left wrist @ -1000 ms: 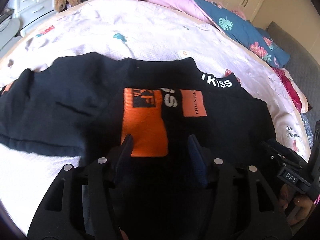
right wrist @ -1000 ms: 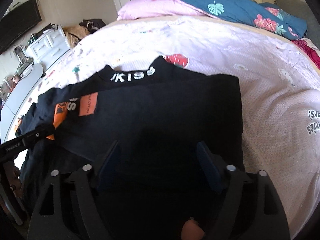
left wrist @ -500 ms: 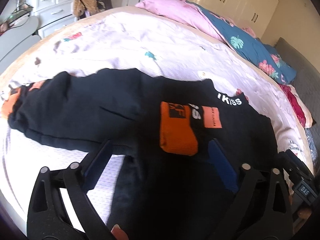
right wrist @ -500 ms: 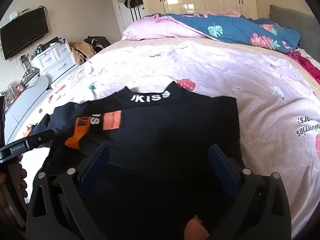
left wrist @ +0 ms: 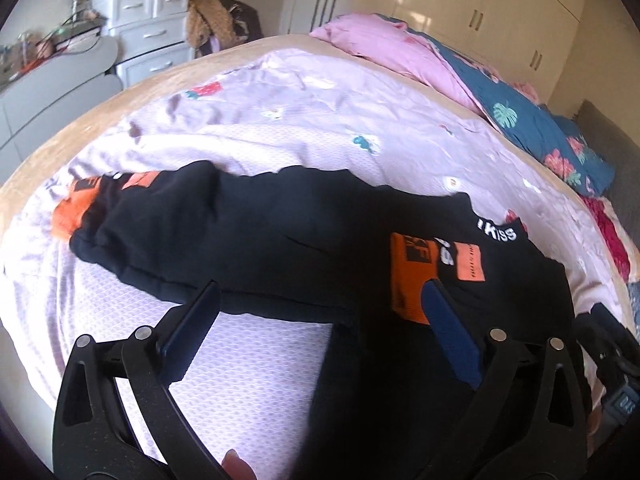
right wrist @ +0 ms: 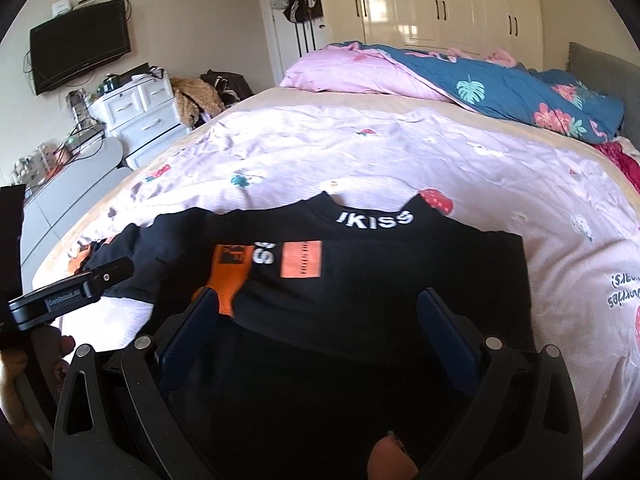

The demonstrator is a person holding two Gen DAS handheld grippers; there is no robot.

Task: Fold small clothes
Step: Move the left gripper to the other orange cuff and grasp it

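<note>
the black top (right wrist: 384, 280) lay flat on the pale pink bedspread (right wrist: 360, 152), its collar turned toward the far pillows and showing white lettering. one sleeve (left wrist: 416, 276), with an orange cuff, was folded in across the chest beside an orange patch (right wrist: 301, 259); the other sleeve (left wrist: 208, 236) stretched out sideways over the spread, ending in orange at its far end. the left gripper (left wrist: 320, 300) hung above the near edge of the garment, its jaws spread wide after just opening, nothing caught between them, the blue pads clear of the cloth. the right gripper (right wrist: 316, 304) hovered over the lower body of the top, likewise released, jaws wide apart and empty. a fingertip showed at the bottom edge of each wrist view. in the right wrist view the left gripper's body jutted in from the left, over the outstretched sleeve. a blue floral quilt (right wrist: 520, 88) was heaped at the head of the bed, and white drawers (right wrist: 140, 116) stood beside it.
</note>
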